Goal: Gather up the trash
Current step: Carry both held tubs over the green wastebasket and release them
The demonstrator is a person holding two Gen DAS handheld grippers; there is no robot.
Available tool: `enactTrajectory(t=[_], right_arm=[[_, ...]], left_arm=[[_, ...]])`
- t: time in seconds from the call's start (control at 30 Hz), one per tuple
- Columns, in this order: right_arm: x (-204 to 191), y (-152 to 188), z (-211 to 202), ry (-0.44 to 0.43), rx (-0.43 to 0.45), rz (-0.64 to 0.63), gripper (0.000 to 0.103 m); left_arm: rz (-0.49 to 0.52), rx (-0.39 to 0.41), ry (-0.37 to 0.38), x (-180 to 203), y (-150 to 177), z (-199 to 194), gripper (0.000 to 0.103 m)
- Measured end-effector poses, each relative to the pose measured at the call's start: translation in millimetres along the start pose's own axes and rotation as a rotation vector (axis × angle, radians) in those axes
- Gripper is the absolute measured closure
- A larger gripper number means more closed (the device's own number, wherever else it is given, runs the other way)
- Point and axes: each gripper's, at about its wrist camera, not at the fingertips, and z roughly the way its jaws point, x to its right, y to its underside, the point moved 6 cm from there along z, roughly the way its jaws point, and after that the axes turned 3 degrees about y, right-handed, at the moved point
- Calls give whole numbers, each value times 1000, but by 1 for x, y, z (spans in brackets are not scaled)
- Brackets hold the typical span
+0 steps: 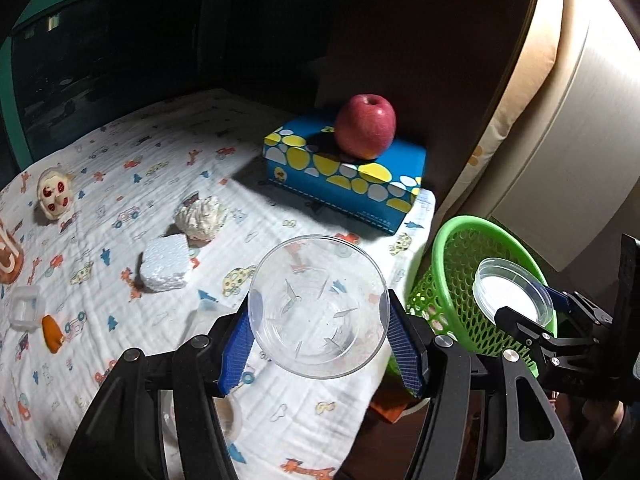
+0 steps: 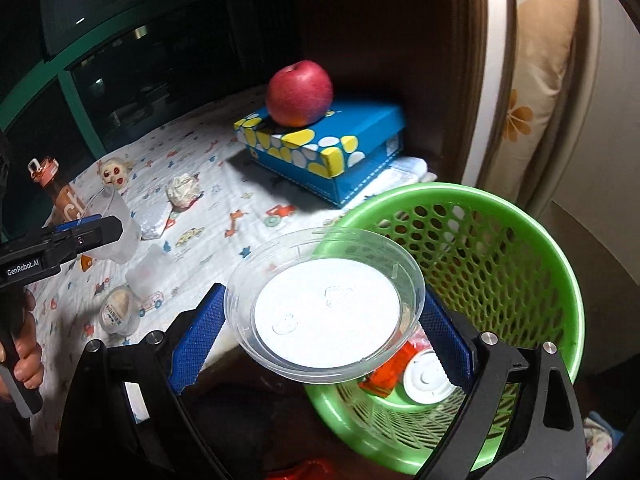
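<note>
Drop-off step, I judge: left gripper (image 1: 320, 344) is clamped on a clear plastic cup (image 1: 319, 307) above the counter edge, right gripper (image 2: 320, 330) clamped on a clear lid (image 2: 325, 305) just over the green basket (image 2: 532, 240). Next move needs both carried over the basket rim, then let go. Basket contents partly hidden; prob. a cap & red wrapper.

Clear glossy plastic cup (image 1: 319, 307) and lid (image 2: 325, 304) — perforated green plastic basket (image 2: 520, 240), lower right; glossy red apple (image 1: 365, 126) — printed cloth (image 1: 132, 184).
</note>
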Motion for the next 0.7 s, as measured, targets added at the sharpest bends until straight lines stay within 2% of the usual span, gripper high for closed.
enactTrajectory(t=[0.37, 0.7], right_arm=[[64, 10, -1, 80, -12, 103, 10], [100, 20, 3, 94, -26, 178, 9]], left_arm=[[81, -32, 41, 57, -10, 25, 44], [143, -49, 63, 96, -16, 43, 44]])
